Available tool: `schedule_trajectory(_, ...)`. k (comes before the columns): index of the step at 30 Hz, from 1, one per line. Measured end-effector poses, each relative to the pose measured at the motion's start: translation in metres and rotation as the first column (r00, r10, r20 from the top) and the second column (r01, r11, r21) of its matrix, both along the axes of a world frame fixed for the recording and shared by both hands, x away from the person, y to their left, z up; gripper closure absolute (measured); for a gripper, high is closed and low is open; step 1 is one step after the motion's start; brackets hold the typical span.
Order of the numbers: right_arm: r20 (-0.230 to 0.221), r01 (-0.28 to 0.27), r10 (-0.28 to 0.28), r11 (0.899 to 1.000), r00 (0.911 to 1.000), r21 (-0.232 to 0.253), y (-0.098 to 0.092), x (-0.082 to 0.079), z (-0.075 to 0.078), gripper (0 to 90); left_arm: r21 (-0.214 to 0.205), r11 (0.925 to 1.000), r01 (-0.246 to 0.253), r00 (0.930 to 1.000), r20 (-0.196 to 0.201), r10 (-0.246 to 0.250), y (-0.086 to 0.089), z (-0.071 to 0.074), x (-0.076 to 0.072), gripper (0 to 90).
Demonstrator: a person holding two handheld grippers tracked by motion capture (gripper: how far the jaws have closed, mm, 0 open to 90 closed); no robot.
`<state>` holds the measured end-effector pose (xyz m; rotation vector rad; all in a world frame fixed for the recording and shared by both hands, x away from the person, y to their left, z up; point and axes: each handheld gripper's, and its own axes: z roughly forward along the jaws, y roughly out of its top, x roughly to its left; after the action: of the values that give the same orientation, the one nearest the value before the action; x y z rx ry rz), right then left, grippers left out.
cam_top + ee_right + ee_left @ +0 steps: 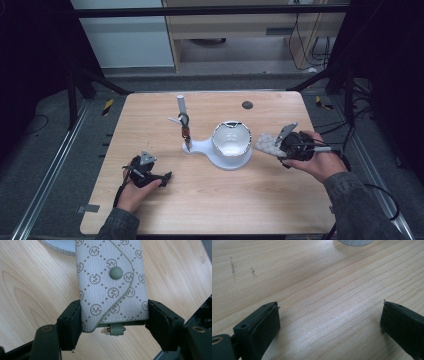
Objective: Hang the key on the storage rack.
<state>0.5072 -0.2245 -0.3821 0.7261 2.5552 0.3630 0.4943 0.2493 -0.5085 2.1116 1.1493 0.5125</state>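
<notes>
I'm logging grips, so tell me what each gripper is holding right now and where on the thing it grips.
The right gripper clamps the patterned key pouch across its two long sides, near the strap end. The left gripper holds nothing; its jaws stand open above the table.

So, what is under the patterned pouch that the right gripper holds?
The pouch sits clamped in the right gripper. Under it show the wooden table and, at the top, the ribbed edge of the white stand. The table directly beneath the pouch is covered.
</notes>
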Motion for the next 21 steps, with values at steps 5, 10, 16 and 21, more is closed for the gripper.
schedule_trajectory(5,0.023,-0.009,0.009,1.0,0.9997,-0.008,0.006,0.0,0.006,31.9,0.0,1.0,0.0,1.0,0.0,0.0,0.0,0.0,0.0,1.7)
schedule_trajectory(10,0.047,-0.017,0.017,1.0,0.9987,-0.009,0.012,-0.001,0.01,31.9,0.001,1.0,0.001,1.0,0.0,-0.001,0.0,0.0,0.0,1.7)
schedule_trajectory(16,0.073,-0.037,0.039,0.999,0.9965,-0.028,0.019,-0.002,0.014,31.9,0.001,1.0,0.001,1.0,0.001,-0.001,0.0,0.0,0.0,1.7)
schedule_trajectory(21,0.073,-0.042,0.043,0.999,0.9964,-0.022,0.021,-0.002,0.016,32.0,0.001,1.0,0.001,1.0,0.0,-0.001,0.0,0.0,0.0,1.7)
